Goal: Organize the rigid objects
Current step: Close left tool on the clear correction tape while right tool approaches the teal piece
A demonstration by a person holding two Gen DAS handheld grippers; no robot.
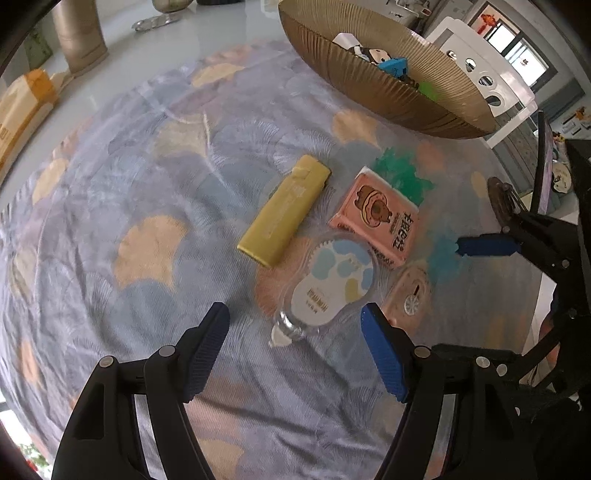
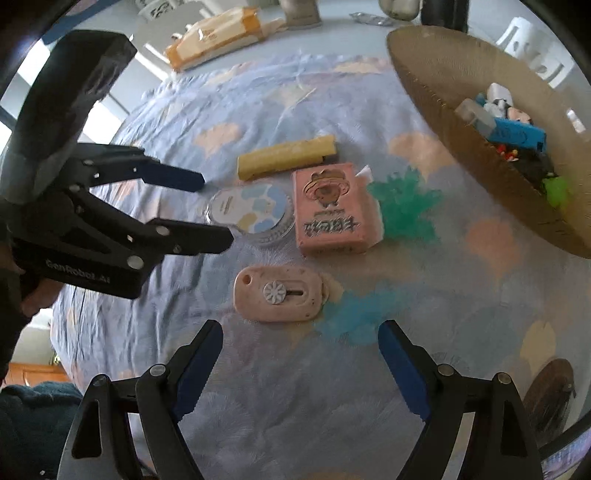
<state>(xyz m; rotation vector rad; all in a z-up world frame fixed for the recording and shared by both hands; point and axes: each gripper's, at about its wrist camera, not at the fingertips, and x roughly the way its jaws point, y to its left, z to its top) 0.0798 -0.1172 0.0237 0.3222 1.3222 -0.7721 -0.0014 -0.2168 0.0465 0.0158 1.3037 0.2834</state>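
A yellow flat case [image 1: 284,216] [image 2: 286,157], a pink bear box [image 1: 376,218] [image 2: 334,208], a clear correction-tape dispenser [image 1: 327,286] [image 2: 251,210], a pink utility knife [image 1: 408,295] [image 2: 279,293], a green spiky toy [image 1: 400,173] [image 2: 406,208] and a blue spiky toy [image 2: 356,319] lie on the floral cloth. My left gripper [image 1: 295,323] [image 2: 216,206] is open, just short of the dispenser. My right gripper [image 2: 301,341] is open, just short of the knife; one finger [image 1: 484,246] shows in the left view.
A ribbed gold bowl [image 1: 369,85] [image 2: 461,122] holding several small toys stands at the far right. A tissue pack [image 1: 22,107] [image 2: 218,37] and a beige cylinder [image 1: 79,35] sit beyond the cloth. A brown disc [image 2: 550,391] lies near right.
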